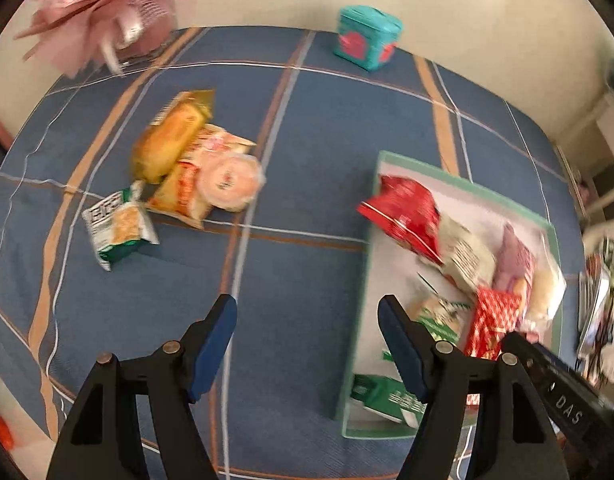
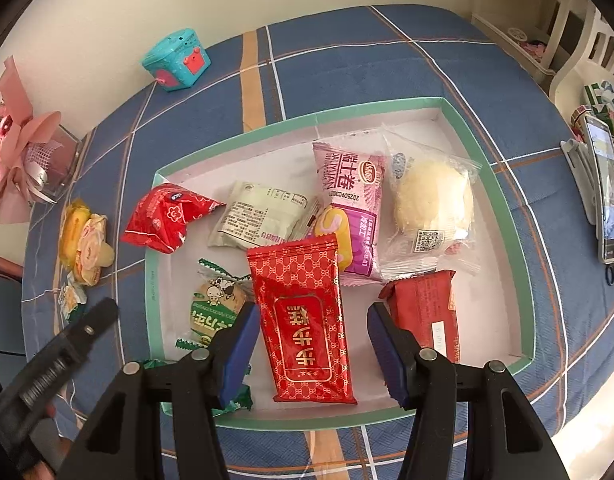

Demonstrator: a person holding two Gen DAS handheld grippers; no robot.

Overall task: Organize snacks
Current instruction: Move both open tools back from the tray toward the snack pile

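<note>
Filling a flat cardboard tray (image 2: pixel 503 184), glossy crinkled packets (image 2: pixel 303 320).

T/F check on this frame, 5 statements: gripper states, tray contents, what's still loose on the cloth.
1. Both grippers are open and hold nothing. True: left gripper, right gripper.
2. The green-rimmed tray is empty. False: it holds several snacks, among them a long red packet.
3. A small pile of snacks lies on the plaid cloth outside the tray. True.
4. The teal box sits inside the tray. False: it stands on the cloth near the wall.
5. The right gripper's fingers clamp the long red packet. False: they straddle it, apart.
</note>
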